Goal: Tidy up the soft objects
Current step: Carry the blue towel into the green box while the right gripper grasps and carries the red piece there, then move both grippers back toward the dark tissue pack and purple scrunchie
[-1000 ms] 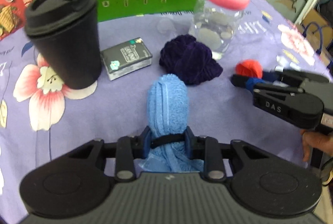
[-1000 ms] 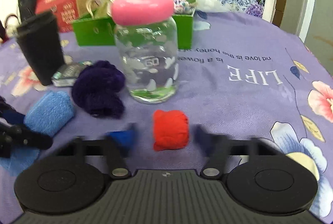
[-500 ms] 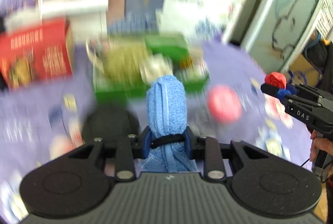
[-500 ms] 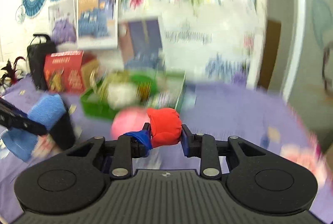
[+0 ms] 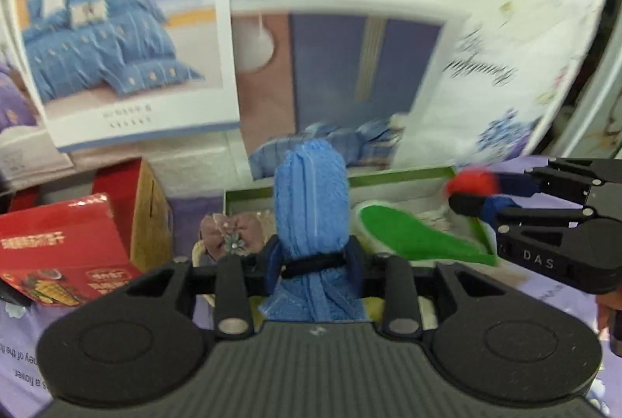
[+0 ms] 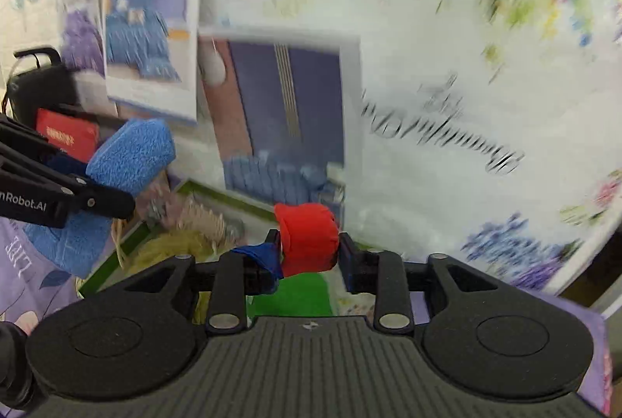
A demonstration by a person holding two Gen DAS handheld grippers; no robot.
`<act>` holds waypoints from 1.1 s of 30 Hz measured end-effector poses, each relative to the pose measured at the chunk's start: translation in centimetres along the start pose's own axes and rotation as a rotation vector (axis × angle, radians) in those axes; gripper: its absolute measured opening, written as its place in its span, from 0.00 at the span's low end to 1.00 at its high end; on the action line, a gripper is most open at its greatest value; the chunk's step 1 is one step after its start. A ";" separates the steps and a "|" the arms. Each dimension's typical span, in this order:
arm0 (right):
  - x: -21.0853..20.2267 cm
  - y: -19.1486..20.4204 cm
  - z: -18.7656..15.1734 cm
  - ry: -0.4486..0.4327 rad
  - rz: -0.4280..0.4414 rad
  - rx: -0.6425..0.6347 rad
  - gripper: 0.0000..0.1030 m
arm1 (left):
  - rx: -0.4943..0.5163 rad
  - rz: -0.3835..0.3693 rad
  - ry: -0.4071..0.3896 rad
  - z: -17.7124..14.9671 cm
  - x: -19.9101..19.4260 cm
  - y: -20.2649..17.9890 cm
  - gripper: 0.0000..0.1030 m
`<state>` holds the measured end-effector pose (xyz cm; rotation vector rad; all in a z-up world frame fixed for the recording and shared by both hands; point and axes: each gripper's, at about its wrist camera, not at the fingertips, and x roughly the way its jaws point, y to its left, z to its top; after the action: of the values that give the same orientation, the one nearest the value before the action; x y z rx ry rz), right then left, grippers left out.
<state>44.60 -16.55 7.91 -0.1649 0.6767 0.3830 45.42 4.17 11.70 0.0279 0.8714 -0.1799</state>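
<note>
Blue towel roll centre frame between opening left jaws; red cloth ball between opening right jaws, above green box.

Background: a white floral sheet with blurred script hangs behind the table. Bedding posters lean against it, one showing a blue bed set, another a purple panel. A lilac printed tablecloth covers the table. A white door frame stands at right.
</note>
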 end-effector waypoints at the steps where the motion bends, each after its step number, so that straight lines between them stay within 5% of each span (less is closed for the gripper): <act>1: 0.9 -0.4 -0.1 0.026 0.017 0.030 0.17 | -0.008 0.011 0.019 0.3 0.8 0.2 0.70; 13: -4.8 -0.7 -2.3 -0.099 0.036 0.135 0.25 | -0.058 0.021 -0.013 -1.5 -2.2 1.6 0.73; 21: -12.9 3.1 -7.7 -0.175 0.123 0.114 0.28 | 0.035 0.014 -0.056 -8.5 -9.6 0.1 0.74; 27: -17.0 7.7 -13.0 -0.110 0.197 0.021 0.30 | 0.036 -0.025 -0.024 -16.6 -14.3 0.6 0.75; 33: -14.6 12.5 -17.9 0.095 0.299 -0.124 0.31 | -0.018 -0.072 0.079 -25.8 -15.3 2.1 0.75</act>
<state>18.87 -14.22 3.11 -0.2006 0.7737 0.7087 16.54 10.96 6.64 -0.0132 0.9532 -0.2399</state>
